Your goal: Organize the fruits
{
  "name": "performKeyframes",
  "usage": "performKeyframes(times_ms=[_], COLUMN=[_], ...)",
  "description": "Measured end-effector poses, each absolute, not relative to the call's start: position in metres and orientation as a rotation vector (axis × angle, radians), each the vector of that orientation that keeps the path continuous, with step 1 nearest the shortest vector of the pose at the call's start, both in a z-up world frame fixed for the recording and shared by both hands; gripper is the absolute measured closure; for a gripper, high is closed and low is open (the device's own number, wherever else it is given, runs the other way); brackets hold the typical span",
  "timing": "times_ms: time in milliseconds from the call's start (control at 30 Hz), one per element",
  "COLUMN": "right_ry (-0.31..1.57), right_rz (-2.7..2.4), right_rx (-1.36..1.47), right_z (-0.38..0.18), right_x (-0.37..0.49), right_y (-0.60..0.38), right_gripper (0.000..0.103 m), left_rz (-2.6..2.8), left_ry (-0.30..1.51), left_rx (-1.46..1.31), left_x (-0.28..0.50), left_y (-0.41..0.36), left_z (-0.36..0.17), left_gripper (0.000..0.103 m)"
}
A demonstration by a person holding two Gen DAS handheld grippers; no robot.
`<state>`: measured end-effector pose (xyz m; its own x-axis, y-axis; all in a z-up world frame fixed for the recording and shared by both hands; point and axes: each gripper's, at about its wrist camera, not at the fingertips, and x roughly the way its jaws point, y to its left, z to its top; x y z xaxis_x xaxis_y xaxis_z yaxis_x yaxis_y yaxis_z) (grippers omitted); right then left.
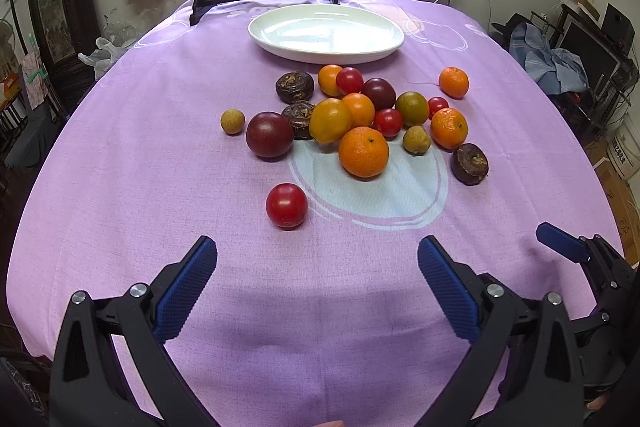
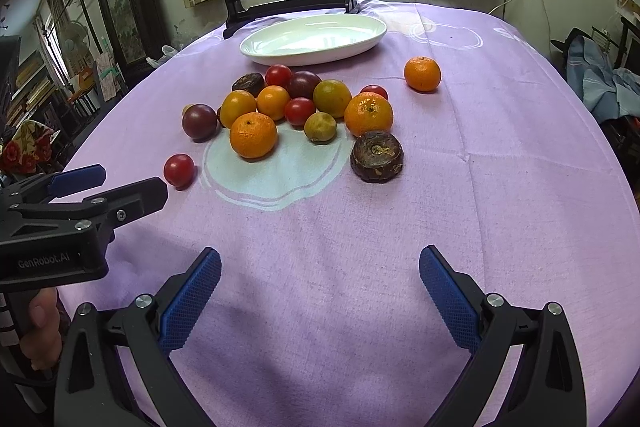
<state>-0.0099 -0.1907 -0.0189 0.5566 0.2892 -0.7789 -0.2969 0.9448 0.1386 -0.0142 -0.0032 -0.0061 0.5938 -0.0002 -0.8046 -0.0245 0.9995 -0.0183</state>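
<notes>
Fruits [image 1: 363,151] and white plate [image 1: 326,33] sit on purple tablecloth [image 1: 160,187].

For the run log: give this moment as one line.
left gripper: open, empty | right gripper: open, empty | white plate: no fruit | fruits: piled on purple cloth | nearest: red tomato

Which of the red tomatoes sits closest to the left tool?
The lone small red tomato lying apart on the purple cloth, just ahead of the left tool; the other red tomatoes sit farther back among the piled fruit.

White plate [image 2: 316,41] behind fruit cluster [image 2: 288,111], right gripper [image 2: 320,291] fingers apart, possibly a longan [image 2: 320,127].
</notes>
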Motion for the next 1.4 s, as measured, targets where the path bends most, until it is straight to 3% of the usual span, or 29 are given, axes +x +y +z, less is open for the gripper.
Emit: performKeyframes(times_ms=[933, 1233, 1300, 1367, 1400], right_ry=[0.931, 0.955, 0.958, 0.964, 0.968], right_rz=[0.34, 0.361, 0.372, 0.376, 0.378], right_rx=[-0.011, -0.011, -0.005, -0.001, 0.003], right_z=[-0.024, -0.029, -0.031, -0.031, -0.032], right_x=[-0.009, -0.006, -0.004, -0.001, 0.0], right_y=[-0.189, -0.188, -0.19, -0.19, -0.191], right_gripper=[0.003, 0.003, 0.003, 0.003, 0.003], left_rz=[-0.032, -0.053, -0.052, -0.045, -0.049], left_ry=[0.886, 0.951, 0.95, 0.966, 0.982], left_rx=[0.015, 0.0, 0.003, -0.004, -0.012], left_x=[-0.021, -0.013, -0.008, 0.0, 0.006], left_y=[0.003, 0.033, 0.036, 0.038, 0.039], left_z=[-0.015, -0.037, -0.038, -0.04, -0.043], left_gripper=[0.005, 0.005, 0.008, 0.029, 0.031])
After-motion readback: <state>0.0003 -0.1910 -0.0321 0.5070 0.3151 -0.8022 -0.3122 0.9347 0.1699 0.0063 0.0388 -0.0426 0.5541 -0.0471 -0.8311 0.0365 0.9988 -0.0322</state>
